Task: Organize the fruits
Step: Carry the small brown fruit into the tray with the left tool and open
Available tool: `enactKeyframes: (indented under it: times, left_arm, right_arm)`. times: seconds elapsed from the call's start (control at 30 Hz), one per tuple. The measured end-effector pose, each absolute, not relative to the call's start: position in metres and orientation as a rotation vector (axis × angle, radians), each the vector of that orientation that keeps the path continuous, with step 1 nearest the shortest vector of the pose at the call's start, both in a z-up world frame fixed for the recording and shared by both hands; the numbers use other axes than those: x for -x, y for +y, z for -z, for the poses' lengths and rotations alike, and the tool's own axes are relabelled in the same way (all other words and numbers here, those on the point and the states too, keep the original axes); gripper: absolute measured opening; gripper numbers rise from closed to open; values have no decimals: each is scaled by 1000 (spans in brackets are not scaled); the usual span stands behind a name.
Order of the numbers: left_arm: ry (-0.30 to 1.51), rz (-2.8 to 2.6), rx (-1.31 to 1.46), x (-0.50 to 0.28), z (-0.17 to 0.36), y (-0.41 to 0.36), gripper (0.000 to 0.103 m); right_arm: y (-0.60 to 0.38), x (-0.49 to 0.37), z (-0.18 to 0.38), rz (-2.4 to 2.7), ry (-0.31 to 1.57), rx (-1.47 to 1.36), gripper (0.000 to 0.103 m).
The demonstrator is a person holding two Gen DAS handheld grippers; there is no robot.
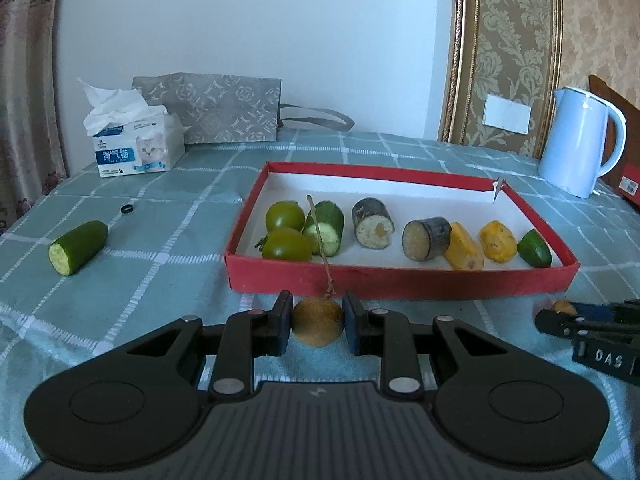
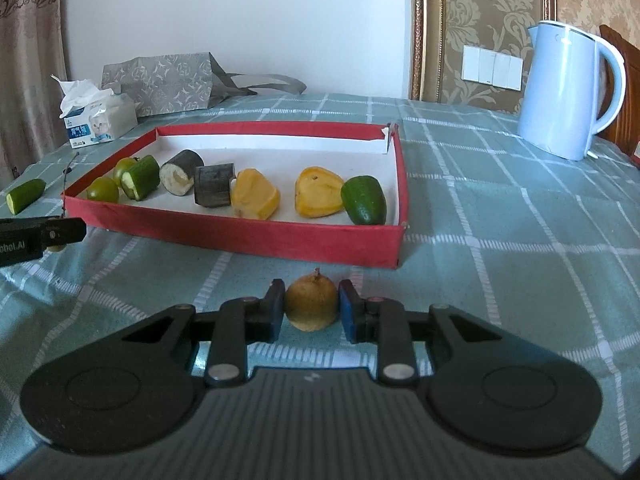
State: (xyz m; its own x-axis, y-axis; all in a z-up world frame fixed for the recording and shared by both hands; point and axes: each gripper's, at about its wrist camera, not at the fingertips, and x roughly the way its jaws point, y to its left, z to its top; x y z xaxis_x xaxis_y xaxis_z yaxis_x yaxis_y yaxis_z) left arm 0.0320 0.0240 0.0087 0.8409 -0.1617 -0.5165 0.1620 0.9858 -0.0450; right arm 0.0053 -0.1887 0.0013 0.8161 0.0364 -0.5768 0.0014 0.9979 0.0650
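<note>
My left gripper (image 1: 317, 322) is shut on a brown longan (image 1: 317, 325) with a long stem, just in front of the red tray (image 1: 400, 280). My right gripper (image 2: 311, 309) is shut on a second longan (image 2: 311, 303) in front of the tray's (image 2: 240, 236) right corner. The tray holds two green tomatoes (image 1: 285, 216), a cucumber piece (image 1: 326, 226), two dark sugarcane pieces (image 1: 373, 222), two yellow jackfruit pieces (image 1: 496, 240) and a green end piece (image 1: 534, 247). Another cucumber piece (image 1: 78, 246) lies on the cloth left of the tray.
A tissue pack (image 1: 134, 148) and a grey paper bag (image 1: 216, 108) stand at the back left. A pale blue kettle (image 1: 576, 140) stands at the back right. A small black ring (image 1: 127, 208) lies on the checked tablecloth.
</note>
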Motion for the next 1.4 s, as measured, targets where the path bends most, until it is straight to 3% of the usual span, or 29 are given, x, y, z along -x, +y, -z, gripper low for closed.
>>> enactKeyframes:
  times: [0.4,1.4]
  left_arm:
    - [490,174,-67,-51,-36,-5,26]
    - [566,194,-131,-106,-6,-45,26]
  right_arm:
    - [-187,-5,-1,-18,617,-55,27]
    - [-186,-6,-1,-17,620,-37,29]
